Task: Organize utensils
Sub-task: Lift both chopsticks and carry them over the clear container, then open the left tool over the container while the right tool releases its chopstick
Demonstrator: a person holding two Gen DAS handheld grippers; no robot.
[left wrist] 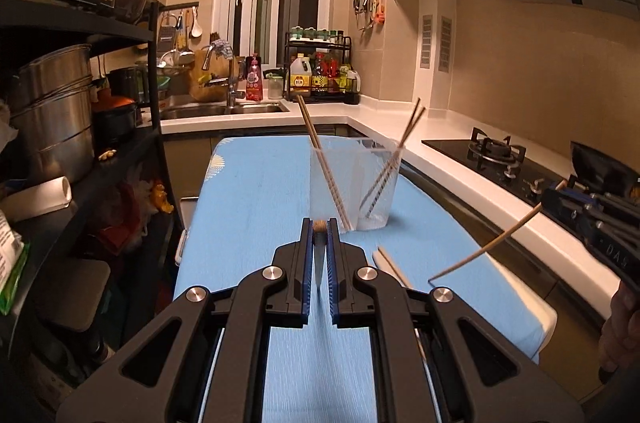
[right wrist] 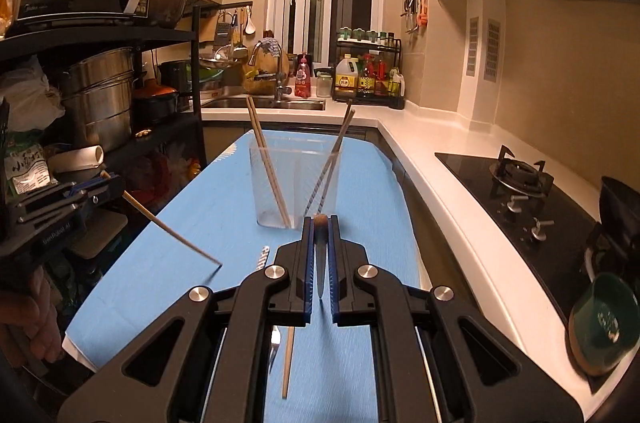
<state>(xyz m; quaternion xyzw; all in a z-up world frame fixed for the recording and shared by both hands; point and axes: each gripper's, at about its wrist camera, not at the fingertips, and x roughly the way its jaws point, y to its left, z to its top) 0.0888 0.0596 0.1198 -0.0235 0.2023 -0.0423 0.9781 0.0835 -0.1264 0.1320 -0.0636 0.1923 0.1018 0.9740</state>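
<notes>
Readable writing: "DAS" on the body of the right tongs (left wrist: 560,185) as seen from the left wrist view; a partly legible "GenRobot" mark on the body of the left tongs (right wrist: 107,179) in the right wrist view. Chinese characters are seen on a green-and-white packet (right wrist: 24,167) on the black shelf rack (right wrist: 196,63), not read reliably.

Left tongs are pressed together on a thin light wooden chopstick (right wrist: 172,229): thick end pinched at the tips, long axis slanting down toward the blue cloth-covered counter (right wrist: 168,263), thin tip just above the cloth. Right tongs likewise pinch a second thin wooden chopstick (left wrist: 484,247), thick end in the pads, shaft bowed by the lens, tip down toward the counter's near right part.

Ahead of both tongs, two clear plastic cups (left wrist: 332,183) (left wrist: 378,183) stand side by side on the cloth. One wooden pair (left wrist: 320,159) leans left in the left cup, another pair (left wrist: 394,159) leans right in the right cup, tops up.

One more wooden chopstick (right wrist: 287,363) lies flat on the cloth under the right tongs, long axis running away from the camera.
</notes>
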